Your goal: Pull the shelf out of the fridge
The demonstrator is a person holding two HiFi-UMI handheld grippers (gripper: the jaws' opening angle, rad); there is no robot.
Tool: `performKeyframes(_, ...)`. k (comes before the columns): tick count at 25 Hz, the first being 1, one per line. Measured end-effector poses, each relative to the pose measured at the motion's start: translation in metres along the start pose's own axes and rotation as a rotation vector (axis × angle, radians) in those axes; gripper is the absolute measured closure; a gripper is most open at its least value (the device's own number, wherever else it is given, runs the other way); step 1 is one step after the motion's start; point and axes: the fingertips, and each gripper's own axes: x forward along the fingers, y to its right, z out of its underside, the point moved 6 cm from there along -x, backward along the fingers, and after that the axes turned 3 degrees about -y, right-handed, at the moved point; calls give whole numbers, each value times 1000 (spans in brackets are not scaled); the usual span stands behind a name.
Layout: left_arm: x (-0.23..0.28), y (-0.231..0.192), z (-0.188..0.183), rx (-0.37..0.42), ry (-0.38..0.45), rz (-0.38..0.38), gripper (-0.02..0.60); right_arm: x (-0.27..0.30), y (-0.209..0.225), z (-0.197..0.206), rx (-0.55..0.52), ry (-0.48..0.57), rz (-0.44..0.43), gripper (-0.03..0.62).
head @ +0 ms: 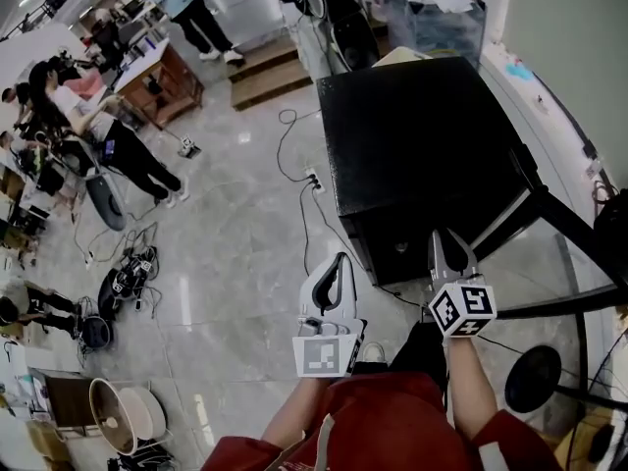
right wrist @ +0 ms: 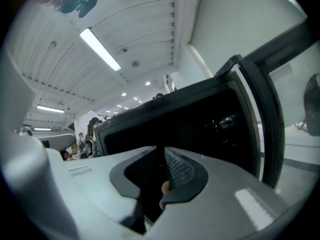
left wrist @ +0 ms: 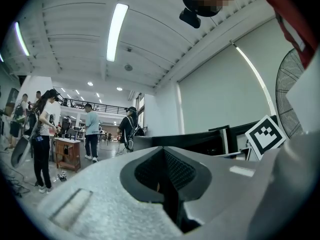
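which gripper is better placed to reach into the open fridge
Right. The right gripper sits at the open front of the fridge, and its view looks into the dark interior. The left gripper is off over the floor beside it.

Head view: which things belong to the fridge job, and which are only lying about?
Job: black fridge; its open door; left hand-held gripper; right hand-held gripper.
Lying about: floor fan; power strip; wooden table.
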Motion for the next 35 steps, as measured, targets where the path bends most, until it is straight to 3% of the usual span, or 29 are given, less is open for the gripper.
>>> performKeyframes(7,5,-4,0,-3,-1,-15,575,31,13,18,265,-10,-23,523)
performKeyframes(22,8,-6,6,-23,13,-31,575,89,33,64,896,124,-66,416)
performKeyframes(26,8,-4,7,-38,9,-27,575,96,42,67,983,168,-60,405)
performKeyframes(35,5,1,18,-44,-7,-10,575,118,41,74,1051,211,-47,401)
